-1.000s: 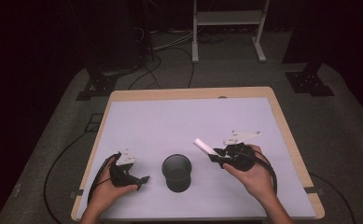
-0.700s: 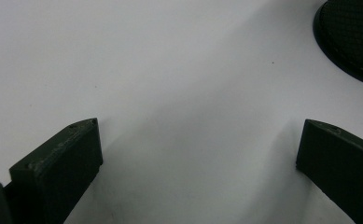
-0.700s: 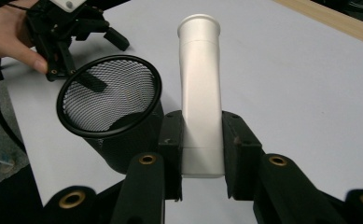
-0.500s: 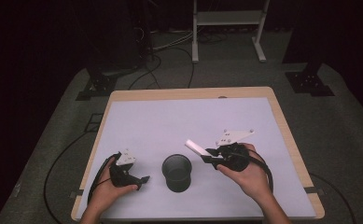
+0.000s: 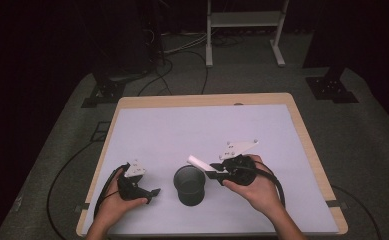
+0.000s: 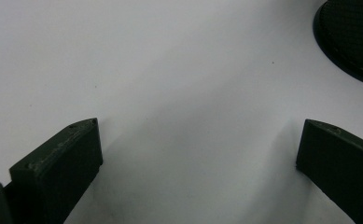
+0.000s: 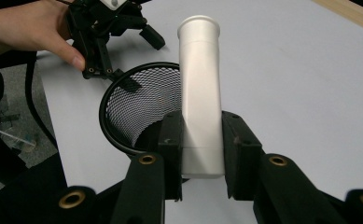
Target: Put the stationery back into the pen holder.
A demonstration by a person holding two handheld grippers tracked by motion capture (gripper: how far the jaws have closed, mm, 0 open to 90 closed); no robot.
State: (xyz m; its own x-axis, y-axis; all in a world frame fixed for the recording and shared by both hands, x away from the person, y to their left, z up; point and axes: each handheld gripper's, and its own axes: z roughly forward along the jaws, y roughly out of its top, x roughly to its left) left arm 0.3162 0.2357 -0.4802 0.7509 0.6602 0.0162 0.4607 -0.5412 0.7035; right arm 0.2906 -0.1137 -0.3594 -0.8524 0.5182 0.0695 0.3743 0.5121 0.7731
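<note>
Right gripper [image 7: 200,154]: jaws clamped on the lower end of a white, round-ended plastic tube [image 7: 199,88], pads pressing both its sides.
Tube: tilted above the rim of the black wire-mesh cup [image 5: 189,184], its free end reaching over the opening (seen from the right gripper view).
Mesh cup: upright on the pale lilac table top [image 5: 182,130], between the two hands.
Left gripper [image 5: 152,192]: jaws spread wide with nothing between them, held low over the table just beside the cup.
</note>
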